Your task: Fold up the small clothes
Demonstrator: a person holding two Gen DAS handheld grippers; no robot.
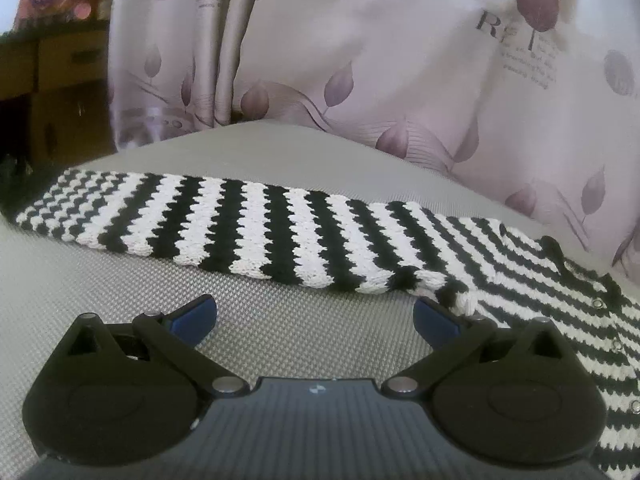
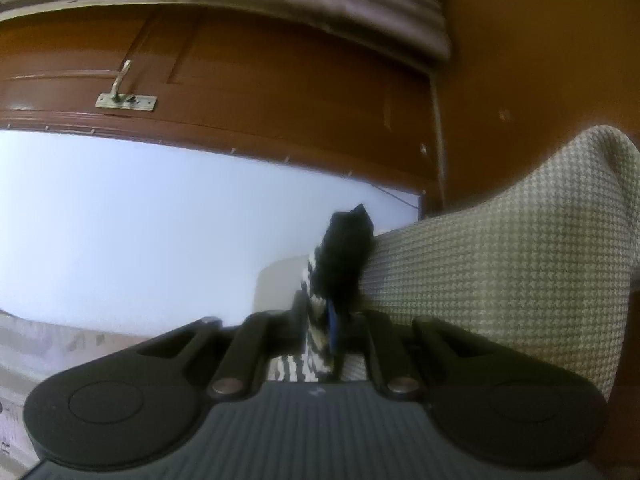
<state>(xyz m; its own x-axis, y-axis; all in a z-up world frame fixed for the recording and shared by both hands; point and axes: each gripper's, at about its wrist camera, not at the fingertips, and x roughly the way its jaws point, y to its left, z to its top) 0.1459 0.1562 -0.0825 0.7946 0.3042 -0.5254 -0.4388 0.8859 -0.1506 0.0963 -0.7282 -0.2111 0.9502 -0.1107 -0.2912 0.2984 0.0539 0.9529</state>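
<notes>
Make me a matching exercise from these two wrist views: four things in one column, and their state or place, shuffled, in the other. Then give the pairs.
1. left gripper
2. right gripper
3. striped knit garment
4. flower-print curtain

A. hangs behind the woven surface
B. jaws wide apart, nothing between them
C. lies spread on the grey woven surface
D. jaws shut on a bit of knit fabric

Pairs: 1-B, 2-D, 3-C, 4-A

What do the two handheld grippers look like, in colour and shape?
The left gripper and the right gripper look alike: black rounded pivot housings, black link arms with silver rivets, blue pads on the jaws and a ribbed dark grey body with a small pale mark. No cables or sleeves show.
</notes>
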